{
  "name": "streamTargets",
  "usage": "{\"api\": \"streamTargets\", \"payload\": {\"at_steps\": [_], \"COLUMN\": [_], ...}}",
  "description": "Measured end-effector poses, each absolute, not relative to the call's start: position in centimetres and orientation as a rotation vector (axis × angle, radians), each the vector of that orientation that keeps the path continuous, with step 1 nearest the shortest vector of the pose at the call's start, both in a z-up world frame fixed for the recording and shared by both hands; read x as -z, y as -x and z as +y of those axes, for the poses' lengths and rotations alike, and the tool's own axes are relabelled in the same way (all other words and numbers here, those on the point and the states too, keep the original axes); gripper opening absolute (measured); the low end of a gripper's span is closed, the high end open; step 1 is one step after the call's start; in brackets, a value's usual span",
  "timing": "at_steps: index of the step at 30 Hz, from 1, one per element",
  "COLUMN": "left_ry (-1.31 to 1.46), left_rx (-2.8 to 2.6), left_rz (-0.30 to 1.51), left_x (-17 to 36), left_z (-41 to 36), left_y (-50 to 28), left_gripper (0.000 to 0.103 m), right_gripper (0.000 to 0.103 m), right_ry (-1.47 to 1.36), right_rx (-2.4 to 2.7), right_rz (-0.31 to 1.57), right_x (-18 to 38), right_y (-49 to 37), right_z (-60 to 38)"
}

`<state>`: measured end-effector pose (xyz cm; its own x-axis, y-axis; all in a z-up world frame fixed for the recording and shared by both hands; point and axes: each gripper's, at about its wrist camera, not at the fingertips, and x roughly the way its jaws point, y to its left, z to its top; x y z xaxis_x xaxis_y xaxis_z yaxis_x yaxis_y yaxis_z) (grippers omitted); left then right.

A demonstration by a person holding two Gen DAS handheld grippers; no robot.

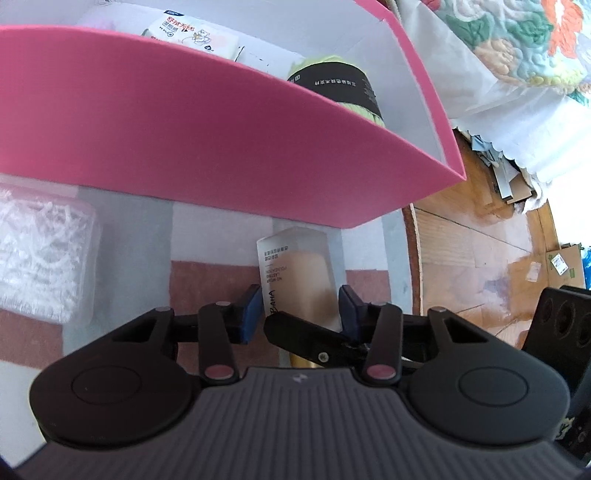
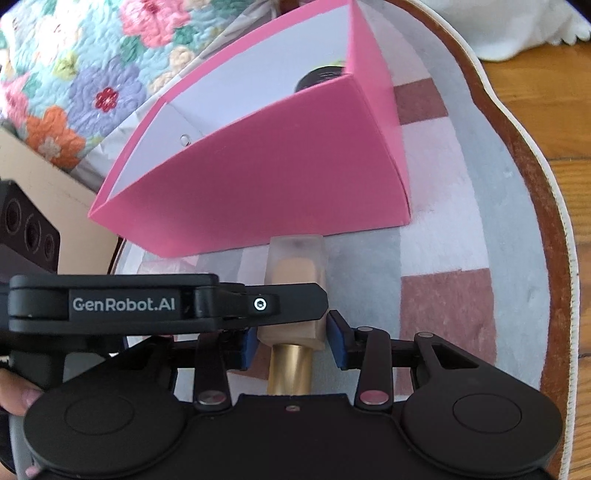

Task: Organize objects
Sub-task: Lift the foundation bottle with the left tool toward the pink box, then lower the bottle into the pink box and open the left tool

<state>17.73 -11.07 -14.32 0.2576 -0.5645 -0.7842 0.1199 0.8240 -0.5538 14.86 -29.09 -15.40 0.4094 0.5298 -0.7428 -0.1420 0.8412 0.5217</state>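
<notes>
Wood floor (image 1: 461, 251) w/ a patchwork rug (image 1: 218, 240) on it; flowered quilt (image 1: 517, 37) behind. On the rug stands a pink box (image 1: 184, 129), white inside, holding a tissue pack (image 1: 192, 33) and a yellow-green roll (image 1: 340, 88) in a black sleeve. A clear tub (image 1: 40, 254) of white bits lies on the rug just outside the box, at the far left of the left wrist view.

Task item: foundation bottle (image 1: 295, 269), frosted, gold cap, lying just short of the box's near wall, base toward it. Can't tell if it rests on the rug or hangs just above.

Tongs: both straddle the bottle, crossing each other. Left gripper (image 1: 301, 314) looks released: a sliver of gap shows at one blue pad, so it isn't bearing the load. Right gripper (image 2: 291, 343) reads as clenched on the bottle's body, near the shoulder above the cap.

Step in hand, as judged: handing the bottle to one tong before boxing it. To do it well:
- back the left tong straight out first, so the fingers don't snag;
- keep the grip on the body, not the cap, which may slip off;
- lift clear of the near wall's rim, then lower into the free floor beside the roll;
- let go only once it's seated, since a frosted bottle prob. slides.
</notes>
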Motion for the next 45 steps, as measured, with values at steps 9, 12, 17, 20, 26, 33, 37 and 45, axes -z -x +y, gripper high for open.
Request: {"api": "streamTargets", "payload": {"at_steps": [9,12,17,20,26,33,37,45], "left_ry": [0.331,0.329,0.326,0.338,0.267,0.234,0.211,0.194], "left_rx": [0.496,0.492,0.501,0.508,0.53,0.573,0.603,0.661], "left_rz": [1.209,1.211,1.213,1.207,1.188,1.123,1.051,0.954], "left_x": [12.4,11.2,8.5,6.6,2.6,-2.6,-6.0,-11.4], "left_z": [-10.6,-10.1,-9.3,-8.5,-8.1,-7.2,-6.7,-6.4], "left_y": [-14.6,-13.4,-11.7,-10.9,-9.7,-9.5,-9.4,-10.4], "left_gripper": [0.042,0.042,0.042,0.041,0.041,0.041,0.041,0.041], "right_gripper": [0.043,0.043,0.043,0.043,0.043,0.043,0.043,0.043], "right_ry": [-0.35,-0.344,-0.29,-0.315,-0.338,-0.313,-0.289,-0.296], "right_rx": [-0.493,-0.517,-0.551,-0.559,-0.565,-0.562,-0.558,-0.512], "right_rz": [1.08,1.078,1.061,1.035,0.995,0.931,0.876,0.793], "right_x": [14.0,13.2,10.5,8.8,5.4,0.5,-2.7,-8.3], "right_y": [-12.8,-11.7,-9.9,-8.5,-6.4,-5.8,-5.8,-6.5], "right_z": [-28.2,-28.0,-27.2,-27.7,-27.1,-26.1,-25.8,-25.7]}}
